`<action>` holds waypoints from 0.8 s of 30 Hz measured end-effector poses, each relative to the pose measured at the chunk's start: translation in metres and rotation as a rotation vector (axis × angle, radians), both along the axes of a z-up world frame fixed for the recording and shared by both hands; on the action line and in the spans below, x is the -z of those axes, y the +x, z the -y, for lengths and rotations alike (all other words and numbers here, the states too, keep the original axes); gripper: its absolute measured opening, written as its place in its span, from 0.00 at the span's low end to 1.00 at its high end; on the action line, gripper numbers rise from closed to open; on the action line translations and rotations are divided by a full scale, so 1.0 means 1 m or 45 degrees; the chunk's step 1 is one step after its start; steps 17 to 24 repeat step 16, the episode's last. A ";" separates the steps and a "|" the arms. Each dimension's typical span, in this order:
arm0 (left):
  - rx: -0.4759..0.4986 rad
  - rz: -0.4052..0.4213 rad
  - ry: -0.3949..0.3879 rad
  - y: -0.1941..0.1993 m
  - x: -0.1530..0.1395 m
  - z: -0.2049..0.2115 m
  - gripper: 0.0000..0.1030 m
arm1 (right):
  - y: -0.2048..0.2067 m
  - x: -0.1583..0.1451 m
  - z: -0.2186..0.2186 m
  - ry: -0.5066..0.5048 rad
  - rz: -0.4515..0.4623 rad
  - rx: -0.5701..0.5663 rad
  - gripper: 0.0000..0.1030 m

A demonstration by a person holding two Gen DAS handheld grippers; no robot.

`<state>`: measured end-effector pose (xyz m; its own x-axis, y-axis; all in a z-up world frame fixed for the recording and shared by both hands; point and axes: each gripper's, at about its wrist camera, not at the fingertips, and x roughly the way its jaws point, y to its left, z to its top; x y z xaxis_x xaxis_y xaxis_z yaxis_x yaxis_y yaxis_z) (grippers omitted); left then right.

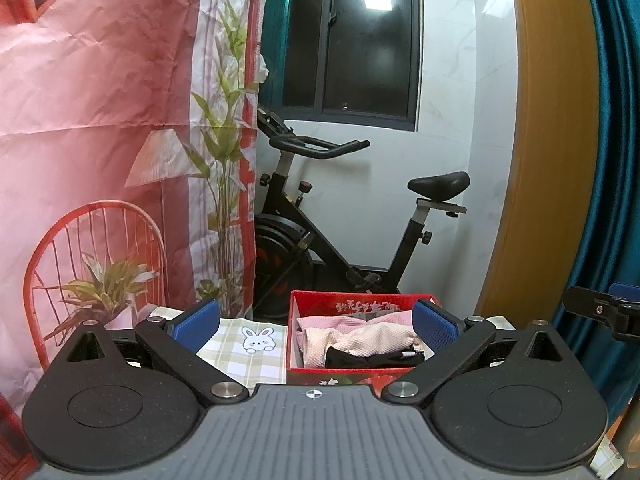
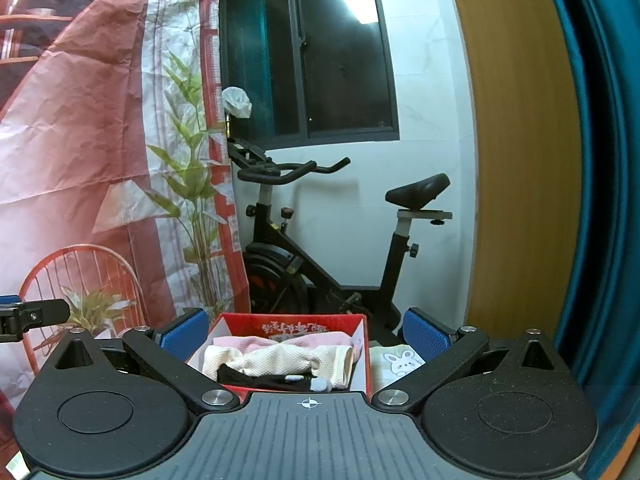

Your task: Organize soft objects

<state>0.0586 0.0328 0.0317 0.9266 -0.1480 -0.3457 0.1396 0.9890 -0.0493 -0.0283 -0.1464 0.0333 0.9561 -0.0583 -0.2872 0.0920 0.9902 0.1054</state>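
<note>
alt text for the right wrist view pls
The right gripper, fingers open and empty, faces a red box holding folded pink, cream and black cloths on a checked bunny tablecloth. An exercise bike stands behind.

Waffle-textured cloth towels point(image 1: 376, 338) fill a glossy red cardboard box point(image 1: 362, 304).

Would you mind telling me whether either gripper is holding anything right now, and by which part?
Nothing is held. The left gripper and right gripper are both open with nothing between their fingers; the clothes lie in the red box.
</note>
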 end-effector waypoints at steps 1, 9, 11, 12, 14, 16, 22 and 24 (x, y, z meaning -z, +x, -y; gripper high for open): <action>-0.001 -0.002 -0.002 0.000 0.000 0.000 1.00 | 0.000 0.000 -0.001 0.000 -0.001 0.000 1.00; -0.007 0.004 -0.005 0.001 0.000 -0.001 1.00 | 0.001 0.002 -0.002 0.002 -0.003 -0.003 1.00; -0.007 0.011 -0.001 0.000 0.000 -0.001 1.00 | 0.001 0.002 -0.003 0.002 -0.004 -0.003 1.00; -0.006 0.011 -0.002 0.000 0.000 -0.001 1.00 | 0.001 0.002 -0.003 0.002 -0.004 -0.003 1.00; -0.006 0.009 -0.001 0.000 0.001 -0.001 1.00 | 0.002 0.002 -0.004 0.003 -0.006 -0.004 1.00; -0.007 0.006 -0.004 0.000 0.001 -0.001 1.00 | 0.002 0.002 -0.004 0.002 -0.005 -0.004 1.00; -0.007 0.006 -0.004 0.000 0.001 -0.001 1.00 | 0.002 0.002 -0.004 0.002 -0.005 -0.004 1.00; -0.007 0.006 -0.004 0.000 0.001 -0.001 1.00 | 0.002 0.002 -0.004 0.002 -0.005 -0.004 1.00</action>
